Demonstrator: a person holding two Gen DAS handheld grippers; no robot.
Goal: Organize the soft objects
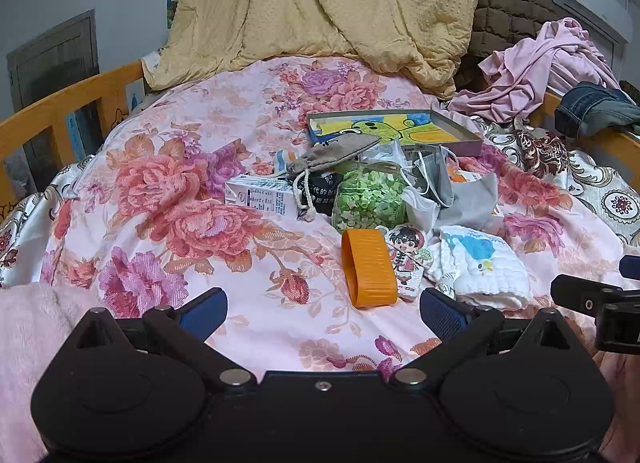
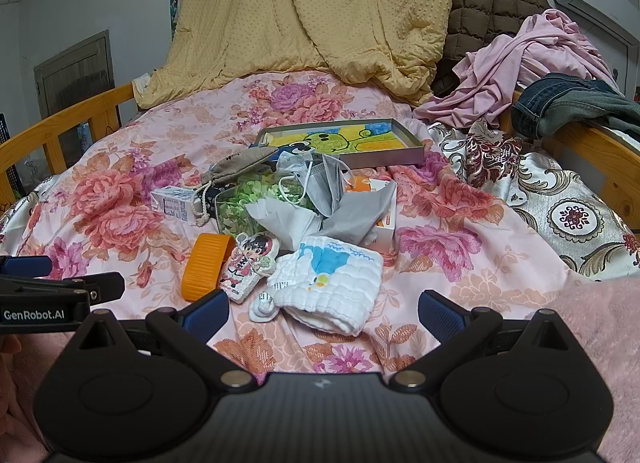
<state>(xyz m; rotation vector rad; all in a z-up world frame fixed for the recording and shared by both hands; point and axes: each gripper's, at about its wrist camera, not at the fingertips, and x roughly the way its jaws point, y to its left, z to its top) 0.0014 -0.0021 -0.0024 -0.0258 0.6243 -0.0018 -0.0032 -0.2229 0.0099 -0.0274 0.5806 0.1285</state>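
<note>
A heap of small items lies on the floral bedspread [image 1: 168,191]. It holds a folded white cloth with a blue print [image 1: 478,267] [image 2: 332,279], a small cartoon-figure pillow [image 1: 408,259] [image 2: 248,263], an orange ribbed band [image 1: 368,267] [image 2: 204,263], a green-filled clear bag [image 1: 370,197] [image 2: 240,207], grey face masks [image 1: 448,187] [image 2: 324,187] and a beige drawstring pouch [image 1: 328,155] [image 2: 240,165]. My left gripper [image 1: 323,307] is open, just short of the orange band. My right gripper [image 2: 323,309] is open, its jaws either side of the white cloth's near edge.
A shallow grey box with a yellow drawing [image 1: 396,129] [image 2: 344,141] lies behind the heap, a milk carton [image 1: 260,195] [image 2: 176,203] to its left. A yellow quilt [image 1: 320,3], pink clothes [image 2: 520,59] and jeans [image 2: 568,103] pile at the back. Wooden rails [image 1: 60,111] [image 2: 592,143] flank the bed.
</note>
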